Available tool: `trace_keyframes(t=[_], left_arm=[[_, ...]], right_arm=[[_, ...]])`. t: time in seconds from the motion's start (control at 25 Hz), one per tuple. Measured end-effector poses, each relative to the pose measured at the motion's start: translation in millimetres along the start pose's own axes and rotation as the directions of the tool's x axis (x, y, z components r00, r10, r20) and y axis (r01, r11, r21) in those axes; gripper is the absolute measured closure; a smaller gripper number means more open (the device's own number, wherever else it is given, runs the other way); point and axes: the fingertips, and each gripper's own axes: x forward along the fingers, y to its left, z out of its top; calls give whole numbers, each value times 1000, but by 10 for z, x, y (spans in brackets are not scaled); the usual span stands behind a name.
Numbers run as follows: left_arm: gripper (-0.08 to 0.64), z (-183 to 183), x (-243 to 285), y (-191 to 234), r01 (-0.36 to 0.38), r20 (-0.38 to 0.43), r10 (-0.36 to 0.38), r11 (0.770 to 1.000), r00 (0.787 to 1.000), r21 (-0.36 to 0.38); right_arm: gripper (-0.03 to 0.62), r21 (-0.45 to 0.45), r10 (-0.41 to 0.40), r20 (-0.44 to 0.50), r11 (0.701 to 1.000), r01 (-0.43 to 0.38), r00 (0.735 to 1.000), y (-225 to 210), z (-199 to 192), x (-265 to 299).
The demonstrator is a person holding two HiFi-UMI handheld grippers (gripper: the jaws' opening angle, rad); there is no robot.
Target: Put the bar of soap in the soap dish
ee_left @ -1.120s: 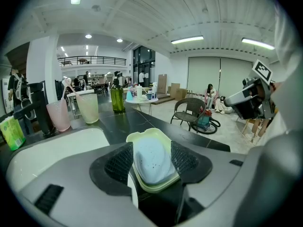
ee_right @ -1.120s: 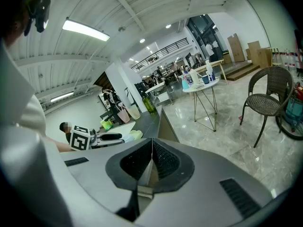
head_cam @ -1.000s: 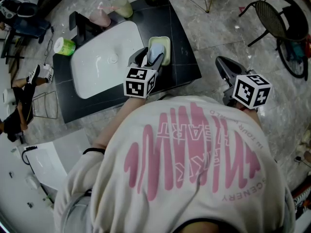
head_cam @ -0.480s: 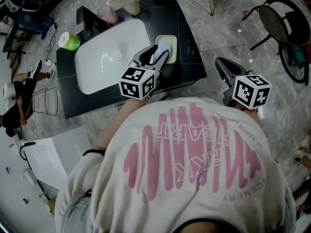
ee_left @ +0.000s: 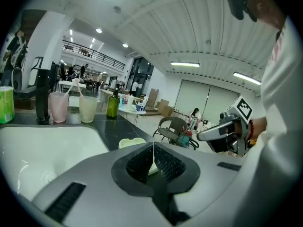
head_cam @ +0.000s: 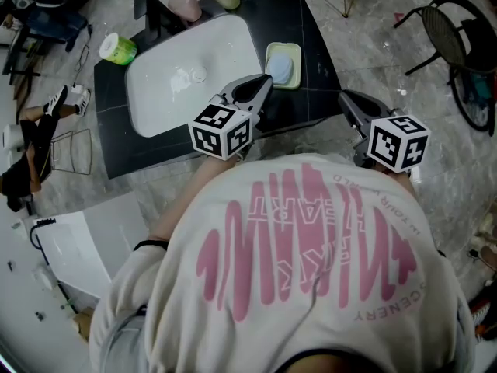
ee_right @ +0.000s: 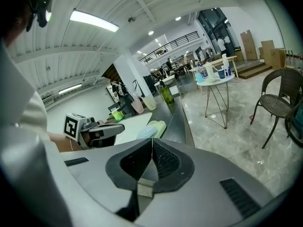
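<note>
Two cups, one pink and one pale, stand with a green bottle at the far edge of the dark surface. The head view cuts them off at its top edge. Only the left gripper view shows them whole, next to a black tap, and what stands in the cups is too small to tell. A green container sits near the far left corner; its contents cannot be made out. The person's shirt fills the near half of the head view and hides most of both arms. A dark chair at the far right is cut by the picture's edge.

A white sink is set into the surface. Just right of it sits the pale green soap dish, and the bar of soap, pale blue, lies in it. In the left gripper view that gripper's own body covers most of the dish, and the soap cannot be told there.

The left hand-held gripper hangs just near of the dish, apart from it. Its jaws have just been closing and now meet with nothing between them. The right hand-held gripper is held off the surface's right edge, over the marble floor, its jaws also together and empty.
</note>
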Motion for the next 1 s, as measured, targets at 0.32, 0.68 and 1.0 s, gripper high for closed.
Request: trace_keyframes(t=[0.32, 0.68, 1.0], left_arm=[[549, 145, -548, 20, 96, 63, -95, 995, 994, -22], [549, 145, -1211, 55, 165, 79, -165, 986, 983, 7], [549, -198, -1647, 91, 198, 49, -198, 980, 979, 2]], right_arm=[[575, 43, 11, 44, 999, -13, 999, 559, -62, 166], [575, 47, -25, 97, 999, 21, 995, 1181, -257, 157], [575, 101, -120, 128, 989, 107, 985, 1408, -622, 110]])
